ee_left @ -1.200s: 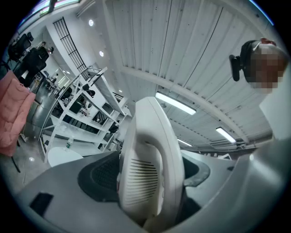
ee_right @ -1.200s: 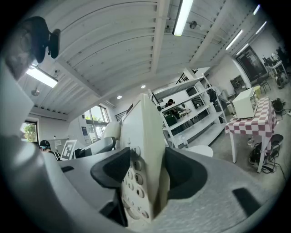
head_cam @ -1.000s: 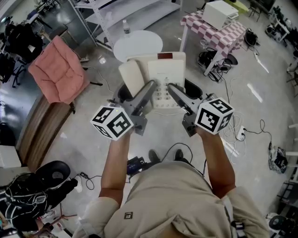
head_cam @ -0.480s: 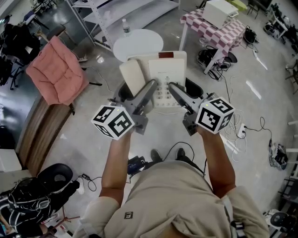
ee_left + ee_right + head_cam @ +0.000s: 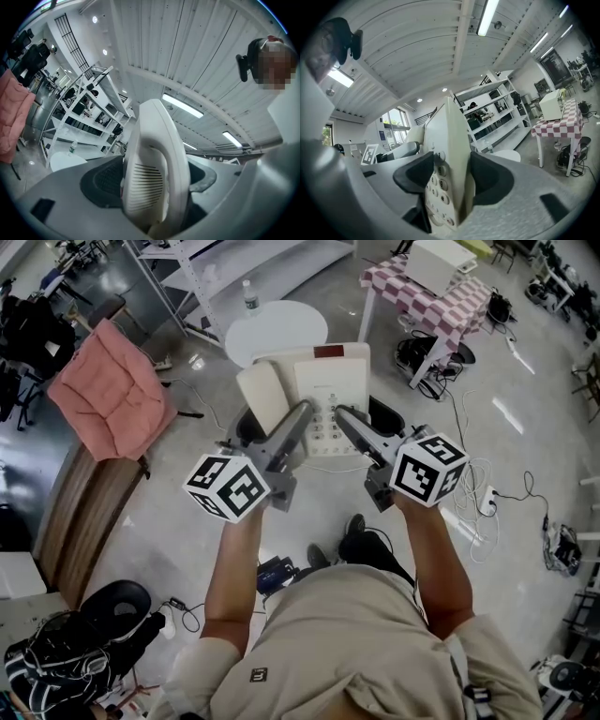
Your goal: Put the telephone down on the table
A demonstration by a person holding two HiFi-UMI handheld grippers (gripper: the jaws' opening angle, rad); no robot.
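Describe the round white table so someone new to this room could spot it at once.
Start at the white shelving rack along the head view's top edge; the round white table stands just in front of it, beyond the held telephone. Unlike the checked-cloth table to its right, it is plain, round and bears only a small bottle.

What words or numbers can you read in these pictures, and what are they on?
No text reads clearly.
Telephone keys: marks too blurred.
Its red label: too small.
Cubes on the left gripper and right gripper: square patterns, no letters.
Shirt logo: too small.
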